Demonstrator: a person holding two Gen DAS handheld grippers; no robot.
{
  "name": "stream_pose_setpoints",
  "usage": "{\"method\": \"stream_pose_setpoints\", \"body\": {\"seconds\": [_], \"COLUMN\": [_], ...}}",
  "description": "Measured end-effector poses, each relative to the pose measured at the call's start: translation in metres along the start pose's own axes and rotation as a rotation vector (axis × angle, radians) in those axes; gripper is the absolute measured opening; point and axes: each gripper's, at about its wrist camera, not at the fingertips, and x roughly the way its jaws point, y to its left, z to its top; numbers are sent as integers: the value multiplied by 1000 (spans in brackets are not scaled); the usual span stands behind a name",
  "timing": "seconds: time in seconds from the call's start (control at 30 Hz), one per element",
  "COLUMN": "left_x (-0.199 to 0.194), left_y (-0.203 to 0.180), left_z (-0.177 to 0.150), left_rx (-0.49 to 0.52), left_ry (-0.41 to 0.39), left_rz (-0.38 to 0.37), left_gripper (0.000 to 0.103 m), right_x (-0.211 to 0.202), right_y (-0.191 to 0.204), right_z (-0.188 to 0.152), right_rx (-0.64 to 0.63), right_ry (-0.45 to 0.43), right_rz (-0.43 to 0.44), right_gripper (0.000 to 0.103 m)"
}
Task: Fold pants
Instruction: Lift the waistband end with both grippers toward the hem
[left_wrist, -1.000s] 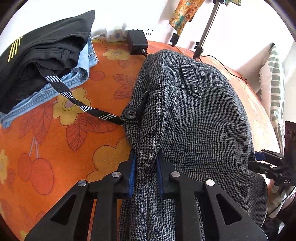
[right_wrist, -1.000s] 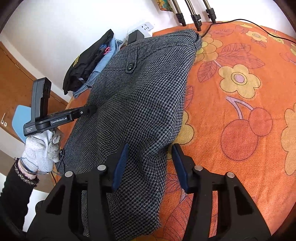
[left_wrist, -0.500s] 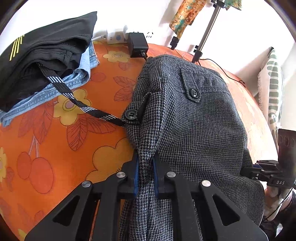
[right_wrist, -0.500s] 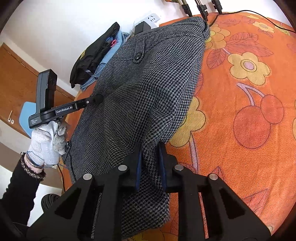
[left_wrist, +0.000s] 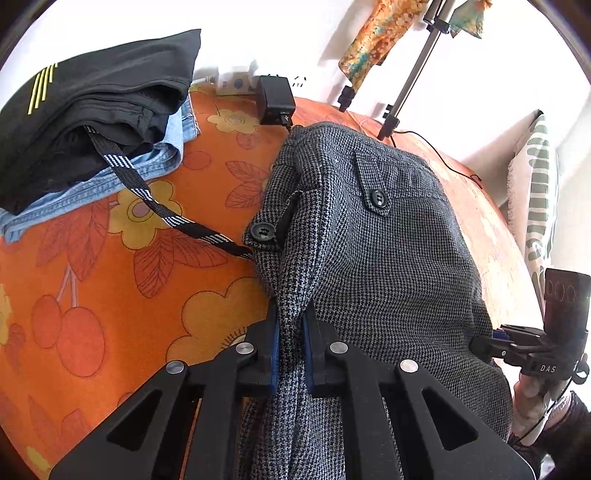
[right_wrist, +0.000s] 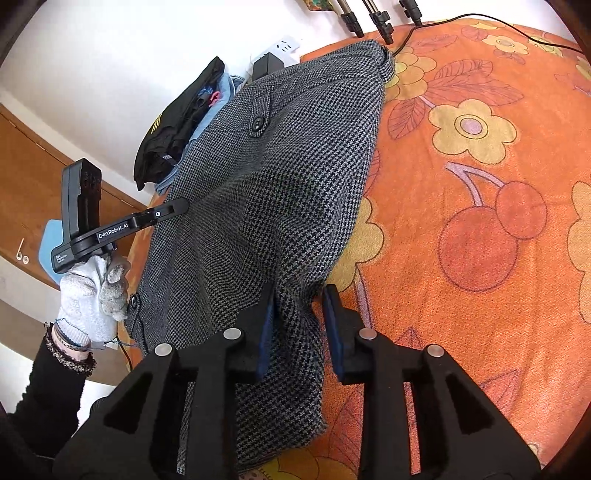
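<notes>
Grey houndstooth pants (left_wrist: 388, 258) lie on an orange flowered cloth (left_wrist: 110, 295), waistband at the far end. My left gripper (left_wrist: 291, 328) is shut on a pinched fold of the pants' left edge, below a black button (left_wrist: 261, 232). In the right wrist view the pants (right_wrist: 277, 184) run away from the camera. My right gripper (right_wrist: 299, 314) straddles the pants' right edge, its jaws parted with a gap beside the right pad. The left gripper (right_wrist: 173, 210) shows there too, at the pants' far side.
A pile of folded black clothes and blue jeans (left_wrist: 85, 122) lies at the far left, with a striped strap (left_wrist: 166, 218) trailing to the pants. A power adapter (left_wrist: 275, 99) and tripod legs (left_wrist: 399, 107) stand at the far edge. A striped pillow (left_wrist: 535, 192) is at the right.
My left gripper closed on the pants' fold and stays shut. My right gripper closed on the other edge half a second ago and has now parted its jaws again.
</notes>
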Motion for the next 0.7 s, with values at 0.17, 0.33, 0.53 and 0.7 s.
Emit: {"method": "stream_pose_setpoints", "body": {"seconds": [0.17, 0.33, 0.53, 0.7], "left_x": [-2, -12, -31, -64], "left_y": [2, 2, -12, -30], "left_z": [1, 2, 6, 17], "left_rx": [-28, -50, -48, -51], "left_ry": [-7, -25, -63, -140], "left_rz": [-18, -43, -78, -150], "left_gripper": [8, 8, 8, 8], "right_x": [7, 1, -39, -75], "right_y": [5, 0, 3, 9], "right_z": [2, 5, 17, 22], "right_rx": [-19, 21, 9, -7], "right_ry": [21, 10, -105, -202], "right_rz": [32, 74, 157, 183], "right_gripper": [14, 7, 5, 5]}}
